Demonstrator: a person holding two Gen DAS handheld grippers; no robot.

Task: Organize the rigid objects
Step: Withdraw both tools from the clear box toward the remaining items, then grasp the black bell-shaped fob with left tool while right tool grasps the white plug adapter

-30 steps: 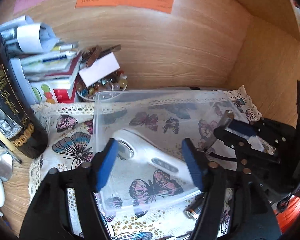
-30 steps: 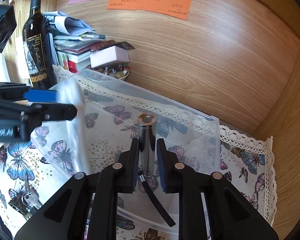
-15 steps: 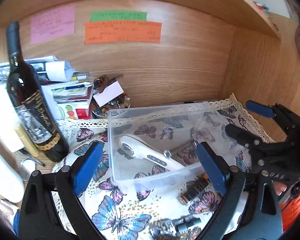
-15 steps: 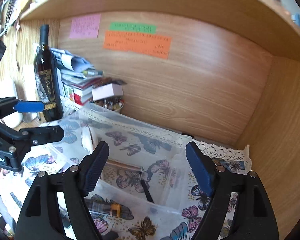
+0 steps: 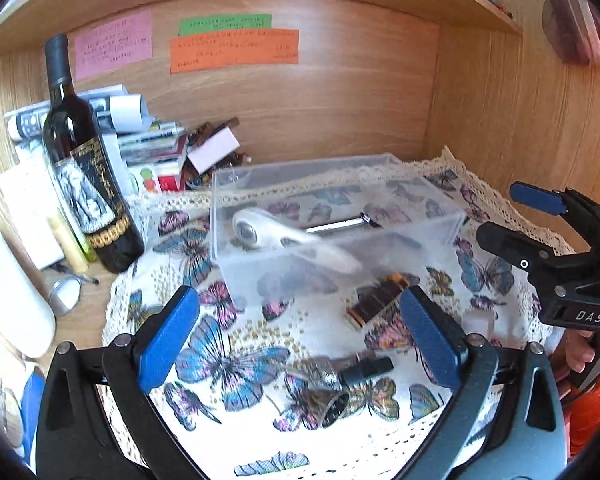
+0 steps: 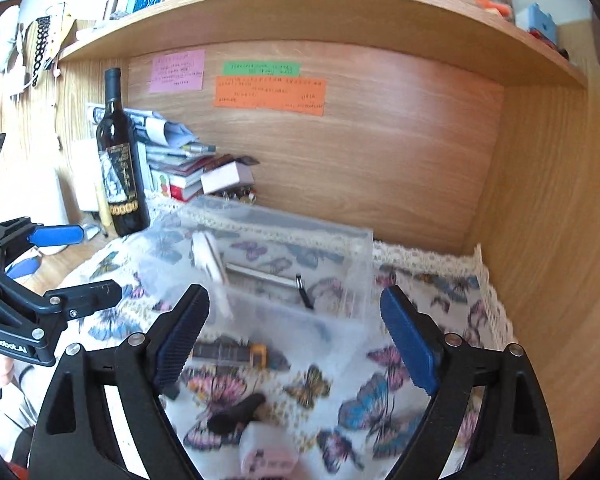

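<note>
Both grippers hang spread and empty: left gripper [image 5: 300, 338], right gripper [image 6: 296, 338]. Ahead of each sits the clear box [image 5: 440, 226]; loose pieces, including a brown battery [image 5: 380, 294], lie between. Best approach low, straddling its length squarely before closing.
</note>
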